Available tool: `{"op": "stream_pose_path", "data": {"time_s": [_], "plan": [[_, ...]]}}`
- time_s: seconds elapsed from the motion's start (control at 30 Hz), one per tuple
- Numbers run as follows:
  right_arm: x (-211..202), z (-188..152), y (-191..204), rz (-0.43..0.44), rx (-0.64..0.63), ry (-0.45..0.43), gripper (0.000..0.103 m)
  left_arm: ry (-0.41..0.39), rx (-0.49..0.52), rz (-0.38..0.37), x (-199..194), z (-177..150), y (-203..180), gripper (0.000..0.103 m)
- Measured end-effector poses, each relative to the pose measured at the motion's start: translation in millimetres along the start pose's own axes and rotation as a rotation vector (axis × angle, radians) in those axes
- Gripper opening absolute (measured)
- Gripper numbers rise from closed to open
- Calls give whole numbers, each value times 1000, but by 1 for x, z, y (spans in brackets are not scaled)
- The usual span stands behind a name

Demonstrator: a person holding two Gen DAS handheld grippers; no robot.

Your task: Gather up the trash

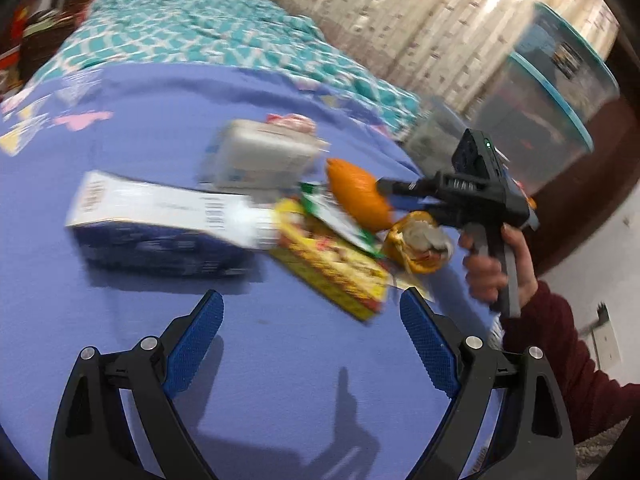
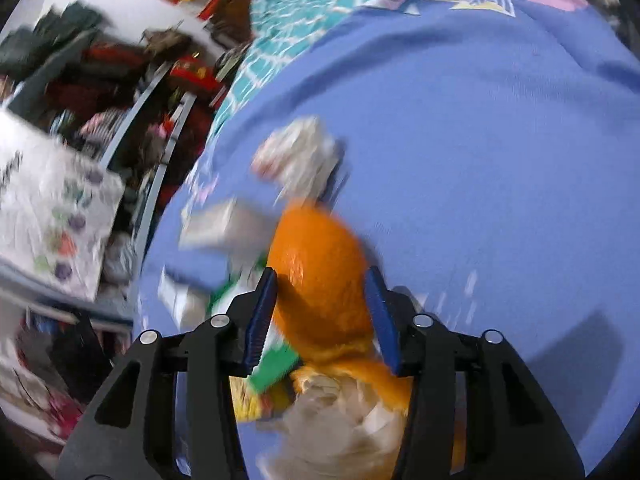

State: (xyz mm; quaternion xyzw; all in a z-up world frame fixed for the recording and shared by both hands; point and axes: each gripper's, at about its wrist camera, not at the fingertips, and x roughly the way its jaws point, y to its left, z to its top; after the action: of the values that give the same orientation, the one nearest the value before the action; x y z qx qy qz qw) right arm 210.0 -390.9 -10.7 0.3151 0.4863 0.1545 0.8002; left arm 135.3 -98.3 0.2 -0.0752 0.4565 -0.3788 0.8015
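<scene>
Trash lies on a blue bedsheet (image 1: 280, 360): a white and dark blue box (image 1: 160, 224), a yellow patterned packet (image 1: 332, 268), a white container (image 1: 264, 156), and an orange wrapper with crumpled paper (image 1: 420, 244). My right gripper (image 2: 324, 312) is shut on a piece of orange peel (image 2: 320, 276) and holds it just above the pile; the peel also shows in the left wrist view (image 1: 356, 192), at the right gripper's tips (image 1: 384, 188). My left gripper (image 1: 312, 336) is open and empty, low over bare sheet in front of the pile.
Clear plastic storage bins (image 1: 552, 112) stand to the right of the bed by a curtain. A teal patterned blanket (image 1: 180, 28) covers the far bed. Cluttered shelves (image 2: 100, 120) lie beyond the bed's left edge.
</scene>
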Motion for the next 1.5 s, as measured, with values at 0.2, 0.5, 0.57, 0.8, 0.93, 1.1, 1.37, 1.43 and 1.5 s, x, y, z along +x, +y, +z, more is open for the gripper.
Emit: {"op": "stream_pose_path", "data": {"time_s": [0.2, 0.5, 0.57, 0.8, 0.93, 1.1, 1.37, 1.43, 1.5], "plan": [[-39, -59, 32, 188, -2, -58, 49, 42, 159, -63, 13, -14, -69, 83], [-116, -128, 38, -169, -108, -358, 53, 93, 180, -71, 34, -18, -98, 77], [-120, -132, 18, -155, -22, -377, 53, 92, 198, -49, 44, -14, -108, 77], [-119, -147, -18, -109, 98, -406, 53, 154, 329, 13, 96, -16, -147, 80], [-120, -160, -37, -103, 147, -402, 53, 202, 386, 55, 129, -33, -161, 81], [-113, -156, -48, -86, 184, -386, 53, 199, 365, 49, 135, -36, -159, 81], [-112, -161, -25, -89, 110, -399, 58, 164, 264, -1, 97, -22, -124, 80], [-114, -170, -11, -132, 45, -412, 66, 128, 252, -8, 85, -10, -119, 80], [-110, -179, 0, -168, -10, -407, 72, 105, 247, -7, 80, -1, -116, 80]]}}
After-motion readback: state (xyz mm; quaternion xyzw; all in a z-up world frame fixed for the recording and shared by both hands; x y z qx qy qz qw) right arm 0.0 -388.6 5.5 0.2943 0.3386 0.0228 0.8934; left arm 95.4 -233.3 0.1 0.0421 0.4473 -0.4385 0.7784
